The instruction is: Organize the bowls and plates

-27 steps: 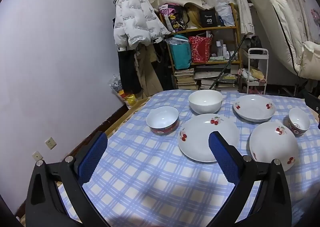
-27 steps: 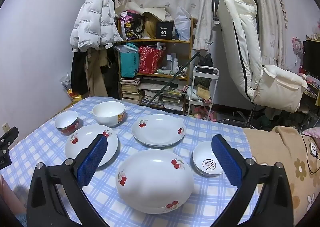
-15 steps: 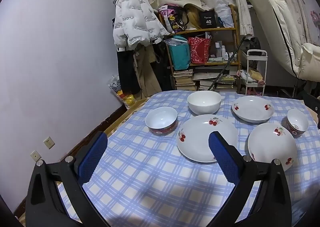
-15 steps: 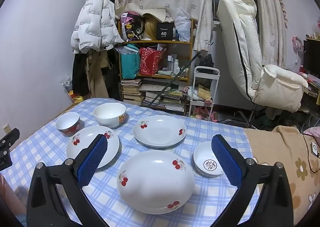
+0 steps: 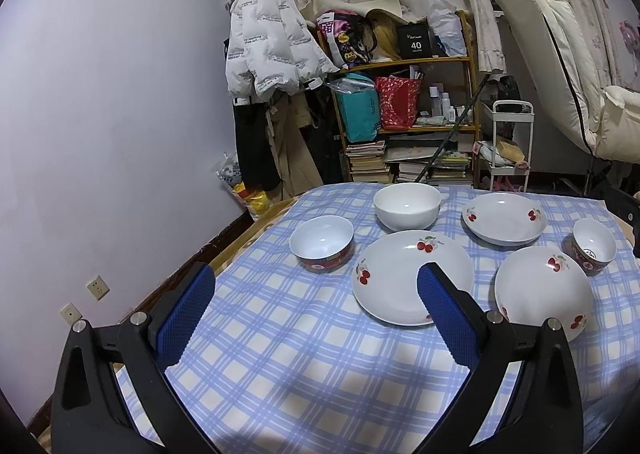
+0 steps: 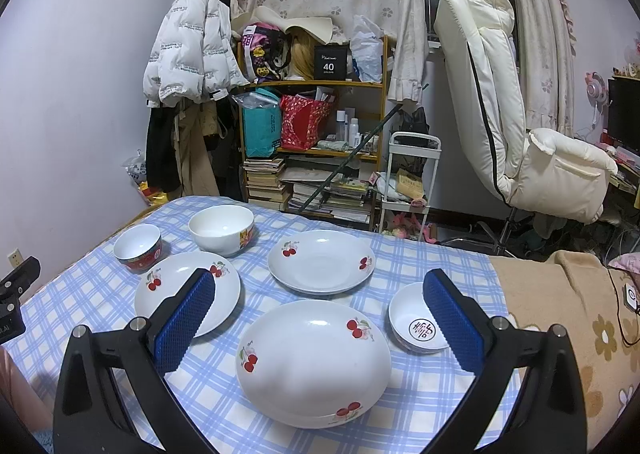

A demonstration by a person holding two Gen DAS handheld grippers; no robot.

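Both grippers hang over the dishes with fingers spread wide, holding nothing.

On the blue checked tabletop [image 6: 440, 266] sit three white cherry plates; the biggest-looking, nearest plate [image 6: 314, 362] lies under the right gripper [image 6: 320, 318]. Best to grab it by its rim, then stack. The left gripper [image 5: 316, 318] is near the red-sided bowl [image 5: 322, 242]. Since before, the dishes look slightly lower and farther.

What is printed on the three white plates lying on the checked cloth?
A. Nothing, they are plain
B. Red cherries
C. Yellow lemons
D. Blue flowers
B: each plate, the near one, the left one and the far one, bears small red cherries with green leaves near its rim.
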